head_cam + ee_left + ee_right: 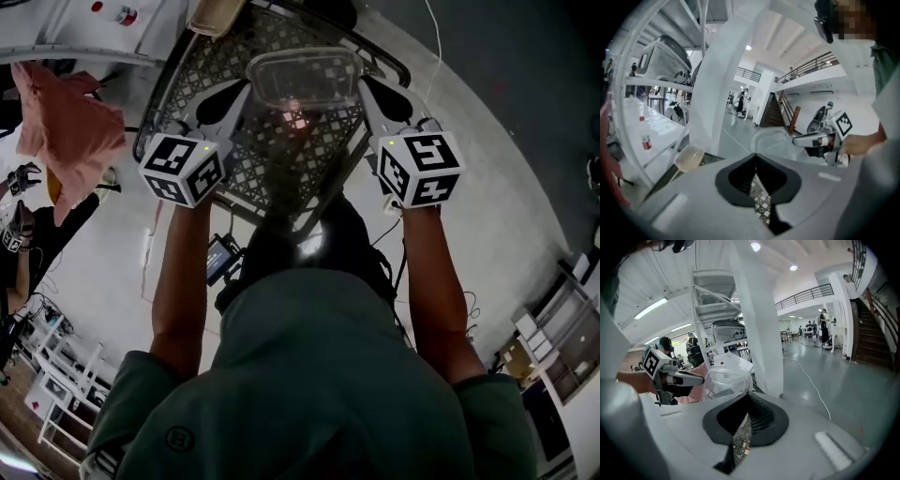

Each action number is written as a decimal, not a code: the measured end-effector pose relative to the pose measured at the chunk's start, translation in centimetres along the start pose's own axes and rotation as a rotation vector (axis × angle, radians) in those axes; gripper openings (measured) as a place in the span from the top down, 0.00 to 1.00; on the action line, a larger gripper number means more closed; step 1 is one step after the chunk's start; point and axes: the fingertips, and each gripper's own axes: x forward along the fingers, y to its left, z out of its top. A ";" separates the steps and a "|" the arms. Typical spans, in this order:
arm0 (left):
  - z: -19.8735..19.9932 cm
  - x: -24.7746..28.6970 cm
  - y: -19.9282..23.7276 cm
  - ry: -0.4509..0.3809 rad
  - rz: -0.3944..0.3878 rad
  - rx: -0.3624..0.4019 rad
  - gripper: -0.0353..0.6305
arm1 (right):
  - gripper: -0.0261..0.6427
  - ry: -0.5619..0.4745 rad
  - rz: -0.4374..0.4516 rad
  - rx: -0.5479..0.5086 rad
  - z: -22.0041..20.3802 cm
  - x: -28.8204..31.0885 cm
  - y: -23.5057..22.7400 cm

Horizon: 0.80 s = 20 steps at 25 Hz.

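A clear plastic container (303,77) hangs over a black mesh cart basket (192,75), held between both grippers. My left gripper (242,94) is shut on its left rim and my right gripper (367,89) is shut on its right rim. In the left gripper view the jaws (756,159) are closed to a thin slit, with the container (771,140) just past them and the other gripper (802,139) on its far side. The right gripper view shows the same: its gripper (747,399), the container (726,378), and the left gripper (696,379) opposite.
A beige tub (216,14) sits at the cart's far end. A pink cloth (70,131) hangs at the left. A white table (628,117) carries red cans. A white pillar (759,324) stands close behind. White racks (66,375) are at lower left; a cable (811,385) crosses the floor.
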 end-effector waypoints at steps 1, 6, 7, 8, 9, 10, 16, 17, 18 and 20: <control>0.4 -0.2 0.4 -0.014 0.003 0.013 0.95 | 0.96 -0.013 0.000 -0.008 0.4 0.3 0.3; 2.5 -3.2 3.7 -0.080 0.026 0.078 0.94 | 0.96 -0.078 0.007 -0.050 3.3 2.3 3.8; 3.5 -4.1 3.1 -0.095 0.030 0.094 0.94 | 0.96 -0.095 0.007 -0.059 4.2 1.3 4.3; 4.6 -4.9 2.1 -0.111 0.033 0.110 0.95 | 0.96 -0.112 0.006 -0.068 5.1 -0.1 4.7; 5.6 -5.6 1.1 -0.127 0.035 0.124 0.94 | 0.96 -0.129 0.005 -0.077 6.0 -1.4 5.1; 6.5 -6.2 0.4 -0.143 0.037 0.139 0.94 | 0.96 -0.144 0.004 -0.087 6.9 -2.5 5.4; 11.1 -10.1 -1.2 -0.232 0.051 0.211 0.94 | 0.96 -0.229 -0.004 -0.147 11.3 -5.6 8.0; 11.8 -10.7 -1.4 -0.246 0.052 0.223 0.94 | 0.96 -0.242 -0.006 -0.155 12.0 -6.0 8.4; 12.5 -11.3 -1.7 -0.261 0.052 0.235 0.94 | 0.96 -0.255 -0.007 -0.164 12.7 -6.5 8.8; 13.6 -12.6 -2.4 -0.286 0.054 0.258 0.95 | 0.96 -0.279 -0.009 -0.184 13.9 -7.5 9.7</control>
